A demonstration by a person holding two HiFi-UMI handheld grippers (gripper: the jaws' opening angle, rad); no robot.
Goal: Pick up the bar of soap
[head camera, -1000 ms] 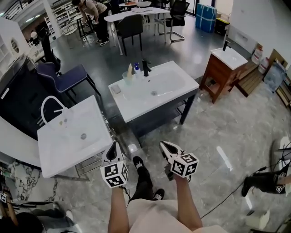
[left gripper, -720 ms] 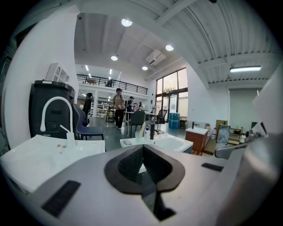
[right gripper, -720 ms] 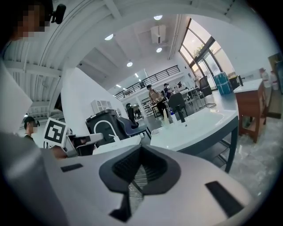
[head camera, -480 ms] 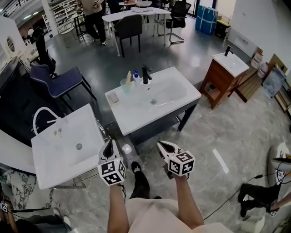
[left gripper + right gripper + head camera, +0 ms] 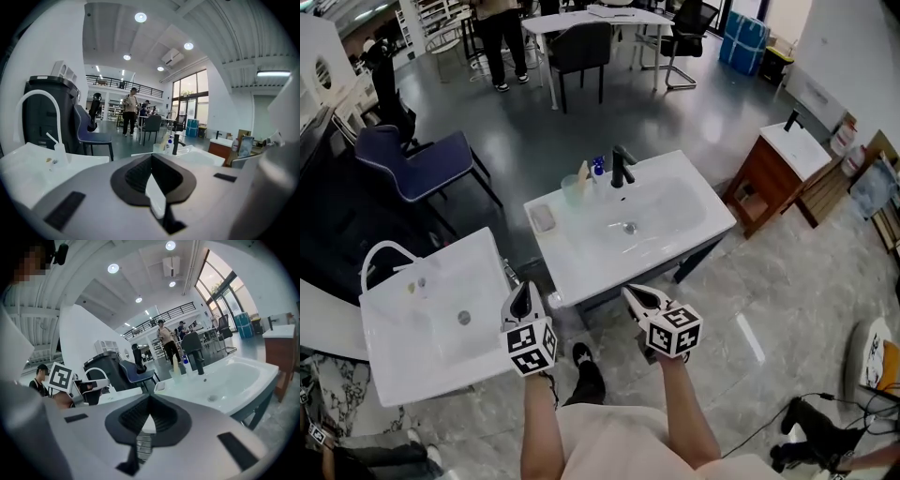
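Note:
The bar of soap [image 5: 543,218] is a pale block in a dish on the left corner of the white sink counter [image 5: 581,272]. It also shows small in the right gripper view, where the soap [image 5: 159,386] sits left of the black faucet [image 5: 200,364]. My left gripper [image 5: 521,298] is held shut and empty over the floor, just short of the counter's near left corner. My right gripper [image 5: 634,296] is also shut and empty at the counter's near edge. In their own views the left gripper [image 5: 152,174] and the right gripper [image 5: 148,405] have their jaws together with nothing between them.
A cup, a blue-capped bottle [image 5: 598,169] and the black faucet [image 5: 622,166] stand at the sink's back. A second white sink [image 5: 441,309] with an arched tap stands left. A blue chair [image 5: 422,164] is behind, a wooden vanity [image 5: 773,178] right, cables lie on the floor.
The view has closed in on the middle sink, which now lies just beyond the gripper tips. Both grippers stay shut and empty, held the same way.

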